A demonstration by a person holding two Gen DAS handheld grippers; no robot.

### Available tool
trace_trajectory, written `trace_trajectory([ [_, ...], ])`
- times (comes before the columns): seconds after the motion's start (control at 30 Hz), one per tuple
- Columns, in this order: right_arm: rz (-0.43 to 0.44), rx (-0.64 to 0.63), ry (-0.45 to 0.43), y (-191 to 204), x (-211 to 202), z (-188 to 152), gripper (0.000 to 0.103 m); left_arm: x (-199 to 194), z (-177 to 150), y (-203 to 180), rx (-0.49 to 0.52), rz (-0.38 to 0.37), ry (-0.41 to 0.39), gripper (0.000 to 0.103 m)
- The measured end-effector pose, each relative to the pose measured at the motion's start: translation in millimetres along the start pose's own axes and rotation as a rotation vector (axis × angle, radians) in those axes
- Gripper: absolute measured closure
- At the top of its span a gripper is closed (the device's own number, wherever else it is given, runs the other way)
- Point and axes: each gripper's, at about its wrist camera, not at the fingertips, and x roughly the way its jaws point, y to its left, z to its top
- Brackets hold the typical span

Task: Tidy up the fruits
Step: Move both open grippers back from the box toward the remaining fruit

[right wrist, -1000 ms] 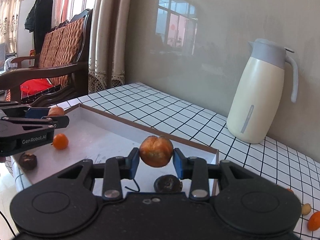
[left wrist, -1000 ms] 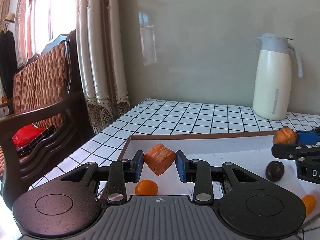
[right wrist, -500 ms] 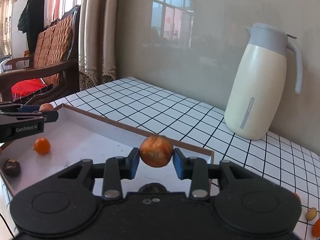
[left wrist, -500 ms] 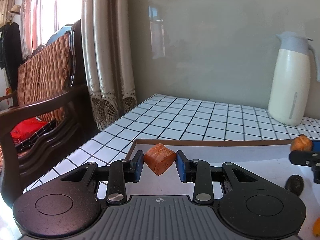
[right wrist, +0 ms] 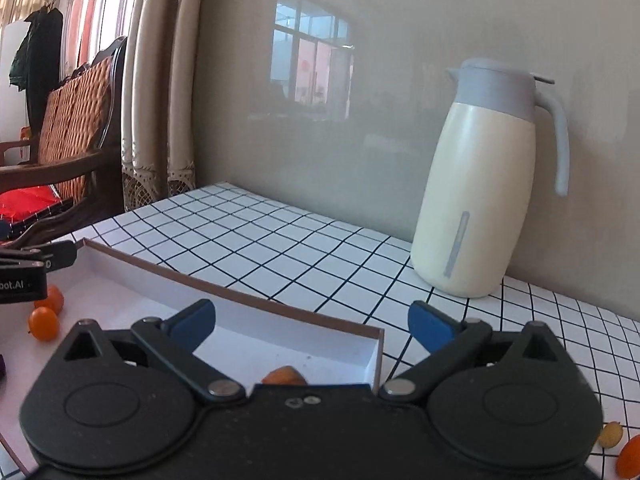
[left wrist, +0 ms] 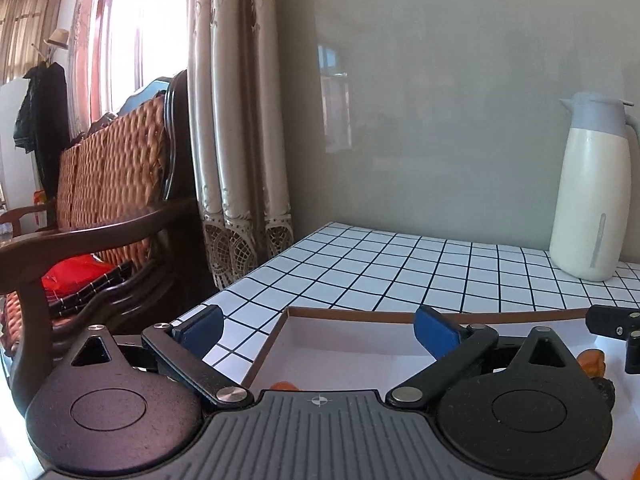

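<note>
My left gripper (left wrist: 318, 334) hangs over the near left corner of the white tray (left wrist: 352, 313). Its jaws are opening wide and nothing is between them. A sliver of an orange fruit (left wrist: 285, 385) shows just past its body. My right gripper (right wrist: 312, 328) is over the tray's right end (right wrist: 240, 296), jaws also opening, with nothing between them. Under it a brownish-orange fruit (right wrist: 284, 376) lies in the tray. Two small orange fruits (right wrist: 44, 322) rest near the left gripper's finger (right wrist: 24, 268). A brown fruit (left wrist: 592, 362) and a dark one (left wrist: 604, 390) lie by the right gripper's finger (left wrist: 612, 322).
A cream thermos jug (right wrist: 480, 184) stands at the back of the checked tabletop (right wrist: 280, 240). Two small loose fruits (right wrist: 610, 434) lie on the table to the right of the tray. A wooden wicker chair (left wrist: 112, 184) and curtains stand off the table's left edge.
Both grippers went from shut to wide open. The left let go of the orange-brown piece and the right let go of the round brown fruit; both are now out of the jaws.
</note>
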Motion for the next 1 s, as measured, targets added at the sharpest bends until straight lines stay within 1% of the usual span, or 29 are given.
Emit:
trace_trajectory([
  [0.03,-0.001,-0.001,-0.002,0,0,1,0.006,-1,0,0,0.0,0.003,0.001,0.0],
  [0.23,0.0,0.006,-0.011,1,-8,3,0.006,-8,0,2,0.002,0.0,-0.009,0.0],
  [0.37,-0.003,-0.002,-0.041,1,-25,3,0.006,-23,4,0,0.0,-0.014,-0.049,0.0],
  [0.5,-0.014,-0.012,-0.084,1,-48,3,0.006,-47,7,-10,0.012,-0.03,-0.096,0.0],
  [0.67,-0.045,-0.003,-0.143,-5,-83,-12,0.006,-85,-6,-26,0.033,-0.077,-0.133,0.0],
  [0.8,-0.067,0.014,-0.154,-11,-102,-21,0.006,-112,-11,-35,0.032,-0.114,-0.17,0.0],
  [1.0,-0.128,0.005,-0.172,-25,-135,-35,0.006,-138,-18,-56,0.046,-0.191,-0.198,0.0],
])
